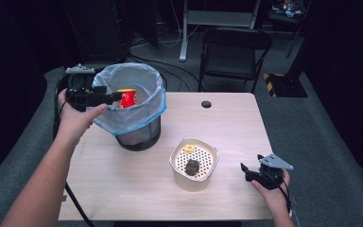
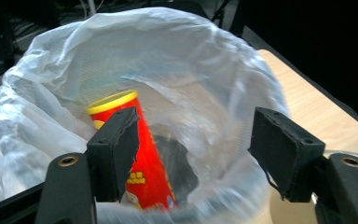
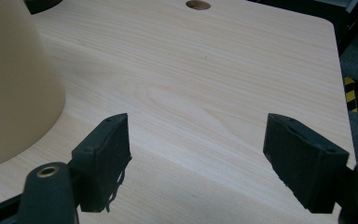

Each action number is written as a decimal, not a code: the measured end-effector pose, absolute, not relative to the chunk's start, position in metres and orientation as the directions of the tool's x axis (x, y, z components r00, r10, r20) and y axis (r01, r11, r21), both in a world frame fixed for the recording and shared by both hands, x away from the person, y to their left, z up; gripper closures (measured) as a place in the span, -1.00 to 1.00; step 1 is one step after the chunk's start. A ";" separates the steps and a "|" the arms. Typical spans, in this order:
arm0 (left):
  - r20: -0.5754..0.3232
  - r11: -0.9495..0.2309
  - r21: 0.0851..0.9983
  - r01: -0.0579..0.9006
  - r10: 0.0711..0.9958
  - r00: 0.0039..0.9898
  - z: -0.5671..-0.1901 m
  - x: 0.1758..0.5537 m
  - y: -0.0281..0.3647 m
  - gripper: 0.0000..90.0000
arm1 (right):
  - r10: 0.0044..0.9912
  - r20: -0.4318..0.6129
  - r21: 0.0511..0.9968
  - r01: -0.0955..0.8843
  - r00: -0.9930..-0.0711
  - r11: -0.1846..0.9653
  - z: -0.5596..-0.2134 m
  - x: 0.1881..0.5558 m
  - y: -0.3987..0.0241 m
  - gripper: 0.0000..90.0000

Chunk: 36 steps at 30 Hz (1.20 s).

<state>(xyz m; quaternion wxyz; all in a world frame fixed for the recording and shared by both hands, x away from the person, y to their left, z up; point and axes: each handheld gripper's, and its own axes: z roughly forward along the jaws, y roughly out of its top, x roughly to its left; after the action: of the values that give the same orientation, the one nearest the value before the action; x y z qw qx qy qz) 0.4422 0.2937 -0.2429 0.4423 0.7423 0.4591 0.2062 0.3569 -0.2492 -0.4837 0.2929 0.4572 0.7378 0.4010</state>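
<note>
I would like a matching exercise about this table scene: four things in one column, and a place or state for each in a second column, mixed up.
Things:
1. red can
2. yellow piece
3. right gripper
4. dark lump

Places or states:
A. open, at the near right of the table
B. middle of the cream strainer bowl
C. inside the lined bin
D. far edge of the strainer bowl

Pairs: 1-C, 2-D, 3-A, 4-B
</note>
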 end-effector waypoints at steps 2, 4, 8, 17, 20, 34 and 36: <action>-0.093 -0.202 0.854 0.479 0.847 0.524 -0.242 0.429 0.295 -0.23 | 0.910 -0.064 0.862 0.436 -0.411 0.257 -0.483 0.357 -0.249 -0.51; -0.090 -0.211 0.858 0.468 0.836 0.542 -0.244 0.417 0.295 -0.20 | 0.911 -0.066 0.863 0.435 -0.408 0.257 -0.483 0.356 -0.249 -0.50; -0.077 -0.237 0.864 0.445 0.810 0.581 -0.254 0.395 0.296 -0.19 | 0.912 -0.061 0.863 0.438 -0.406 0.253 -0.483 0.356 -0.249 -0.50; -0.076 -0.260 0.854 0.451 0.794 0.603 -0.307 0.365 0.302 -0.20 | 0.909 -0.066 0.860 0.439 -0.412 0.261 -0.484 0.356 -0.248 -0.50; -0.086 -0.245 0.854 0.460 0.804 0.589 -0.334 0.361 0.304 -0.20 | 0.909 -0.067 0.859 0.440 -0.412 0.263 -0.484 0.356 -0.247 -0.50; -0.120 -0.182 0.855 0.485 0.841 0.527 -0.433 0.348 0.320 -0.23 | 0.902 -0.073 0.856 0.438 -0.425 0.276 -0.486 0.357 -0.246 -0.50; -0.121 -0.187 0.848 0.496 0.843 0.524 -0.446 0.347 0.322 -0.23 | 0.901 -0.076 0.855 0.437 -0.427 0.279 -0.486 0.357 -0.245 -0.50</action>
<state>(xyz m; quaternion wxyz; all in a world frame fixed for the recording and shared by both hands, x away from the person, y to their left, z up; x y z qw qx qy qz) 0.3470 0.3222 -0.4460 0.4531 0.7462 0.4486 0.1913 0.3568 -0.2453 -0.4862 0.2912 0.4491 0.7448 0.3984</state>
